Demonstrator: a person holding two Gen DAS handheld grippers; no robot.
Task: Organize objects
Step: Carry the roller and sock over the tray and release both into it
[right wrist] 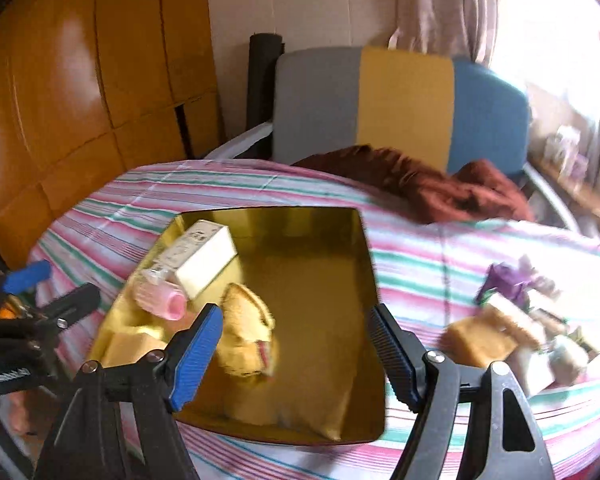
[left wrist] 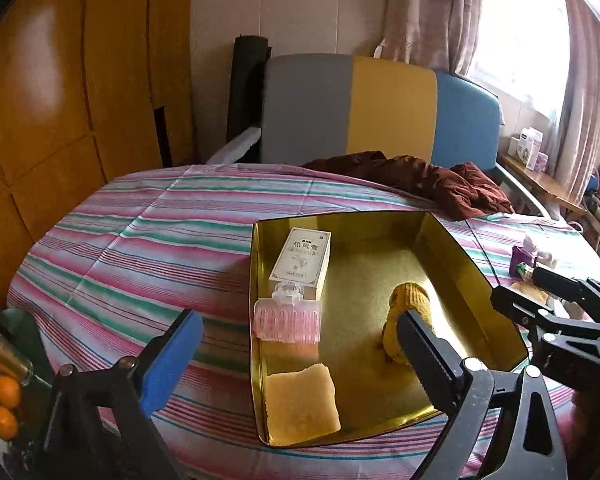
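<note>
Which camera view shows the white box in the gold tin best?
The left wrist view: the white box lies sharp and face-up, its printed label visible, along the gold tin left wall. In the right wrist view the box is motion-blurred and seen obliquely; the label is unreadable.

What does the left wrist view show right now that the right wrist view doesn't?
Only the left wrist view shows the oranges at the lower left edge and sharp print on the white box. Only the right wrist view shows the heap of loose items on the striped sheet, right of the tin. Both show the gold tin, pink roller, yellow sponge, yellow sock, and both claws open: left claw, right claw.
</note>
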